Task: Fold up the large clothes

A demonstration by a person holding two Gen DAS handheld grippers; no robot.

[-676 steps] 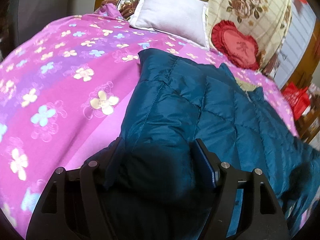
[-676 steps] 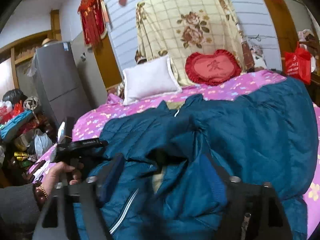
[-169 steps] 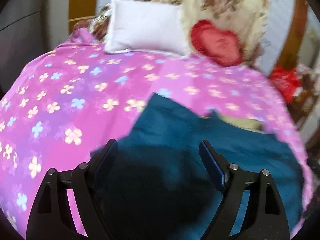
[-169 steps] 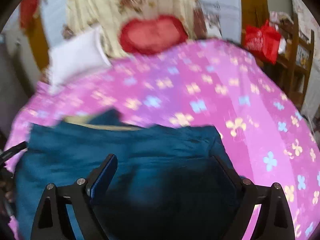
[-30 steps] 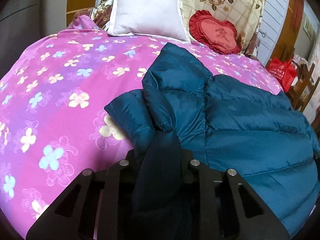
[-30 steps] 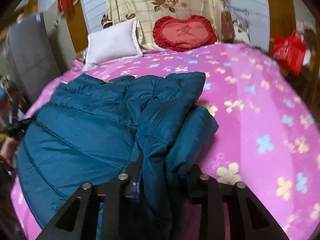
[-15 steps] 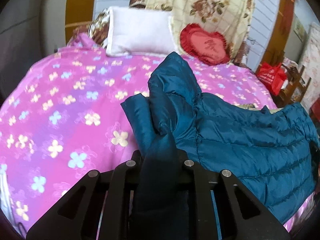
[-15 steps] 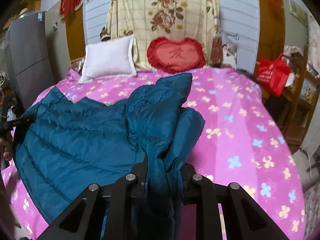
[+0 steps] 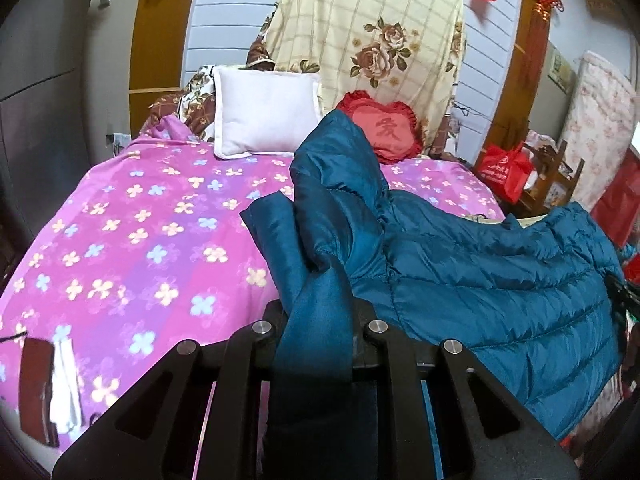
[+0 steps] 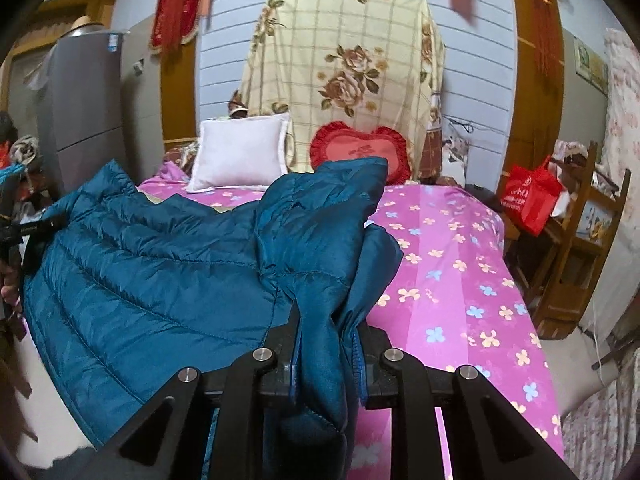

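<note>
The jacket (image 9: pixel 480 272) hangs lifted between my two tools, its far end trailing over the bed (image 9: pixel 132 240); I judge it raised to let it drape straight for a fold. My left gripper (image 9: pixel 316 340) pinches a bunched end; my right gripper (image 10: pixel 326 356) is clamped on the other end. Pillow (image 9: pixel 264 114) and heart cushion (image 10: pixel 360 150) sit well beyond, at the headboard.

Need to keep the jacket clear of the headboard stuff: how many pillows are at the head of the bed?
2: a white pillow on the left, a red heart pillow to its right, partly behind the raised jacket. More may be hidden.
</note>
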